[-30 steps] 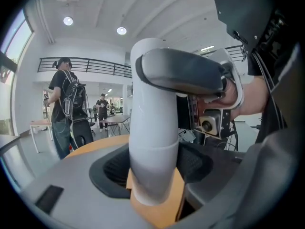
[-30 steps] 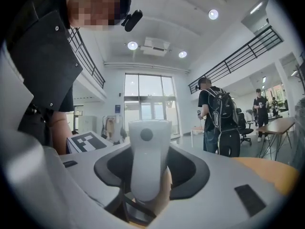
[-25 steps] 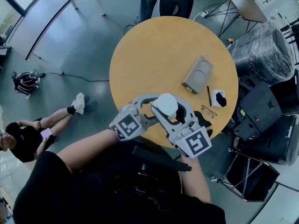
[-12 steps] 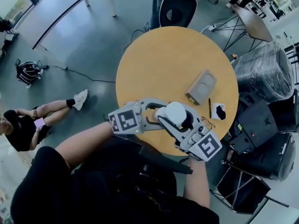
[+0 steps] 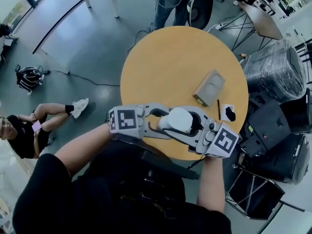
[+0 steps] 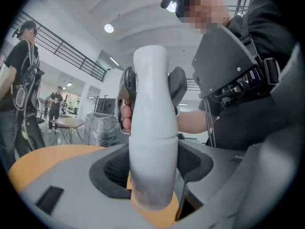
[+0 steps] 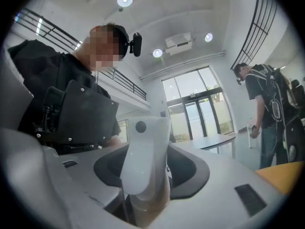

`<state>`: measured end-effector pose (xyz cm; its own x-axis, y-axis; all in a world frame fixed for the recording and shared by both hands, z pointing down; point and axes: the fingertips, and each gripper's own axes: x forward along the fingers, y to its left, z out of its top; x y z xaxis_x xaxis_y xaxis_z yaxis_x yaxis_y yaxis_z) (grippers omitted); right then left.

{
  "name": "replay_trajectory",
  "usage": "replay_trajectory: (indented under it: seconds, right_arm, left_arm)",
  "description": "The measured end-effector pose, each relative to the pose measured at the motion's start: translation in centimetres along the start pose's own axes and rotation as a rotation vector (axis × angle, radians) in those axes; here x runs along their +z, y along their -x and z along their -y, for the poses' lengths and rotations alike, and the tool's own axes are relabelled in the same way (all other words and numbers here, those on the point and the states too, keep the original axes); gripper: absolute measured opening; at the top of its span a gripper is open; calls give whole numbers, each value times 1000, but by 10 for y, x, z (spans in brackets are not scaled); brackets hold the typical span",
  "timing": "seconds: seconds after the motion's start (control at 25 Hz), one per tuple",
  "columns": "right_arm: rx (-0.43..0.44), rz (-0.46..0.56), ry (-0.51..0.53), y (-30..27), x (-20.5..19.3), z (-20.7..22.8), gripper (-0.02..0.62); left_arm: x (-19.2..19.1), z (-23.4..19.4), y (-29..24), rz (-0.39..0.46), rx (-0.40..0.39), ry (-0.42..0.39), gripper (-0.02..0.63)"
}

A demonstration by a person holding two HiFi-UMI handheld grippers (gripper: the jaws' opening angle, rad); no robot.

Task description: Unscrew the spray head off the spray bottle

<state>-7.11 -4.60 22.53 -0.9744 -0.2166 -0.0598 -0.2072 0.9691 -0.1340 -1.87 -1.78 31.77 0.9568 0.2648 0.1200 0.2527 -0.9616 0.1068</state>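
Note:
I hold a white spray bottle in the air above the near edge of the round wooden table. My left gripper comes in from the left and is shut on the bottle's wide body, with dark pads on both sides. From the right, my right gripper is shut on the spray head, whose round nozzle spot faces its camera. In the left gripper view the right gripper's fingers clasp the top of the bottle. My left gripper and right gripper both point roughly level.
On the table's right side lie a tan box, a pen and a small white and black item. A person sits on the floor at left. Another stands beyond the table. A wrapped pallet and black cases stand right.
Both grippers have lifted the bottle and tipped from pointing down toward level. In the head view the two marker cubes have spread apart, the right one sliding right.

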Motion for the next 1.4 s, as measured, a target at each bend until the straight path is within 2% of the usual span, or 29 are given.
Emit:
replay_trajectory:
  seconds: [0.04, 0.12, 0.2, 0.52, 0.68, 0.88, 0.96, 1.08, 1.24, 1.4]
  right_arm:
    - [-49, -4, 18, 1, 1, 9, 224]
    - [-159, -9, 32, 7, 1, 27, 310]
    - [-267, -2, 30, 14, 2, 42, 339]
    - [-669, -9, 26, 28, -9, 70, 359]
    - [-757, -20, -18, 25, -16, 74, 334]
    - [-829, -6, 9, 20, -12, 80, 325]
    - [-832, -16, 33, 22, -13, 84, 256]
    - [-737, -7, 44, 26, -11, 81, 244]
    - [-516, 28, 39, 26, -4, 61, 238]
    - [-298, 21, 63, 21, 1, 29, 238]
  left_arm:
    - [0, -7, 1, -1, 30, -2, 301]
    - [2, -19, 3, -9, 97, -9, 302]
    - [3, -32, 6, -20, 167, -14, 302]
    - [10, -75, 14, -10, 469, 2, 303]
    - [13, -87, 14, 7, 562, 20, 304]
    - [7, -88, 9, -17, 626, 8, 304]
    - [6, -88, 1, -12, 618, 5, 304]
    - [6, -83, -7, 15, 545, 17, 302]
    - [11, -64, -15, 36, 333, 12, 302]
    - [18, -32, -17, 53, 131, -17, 302]
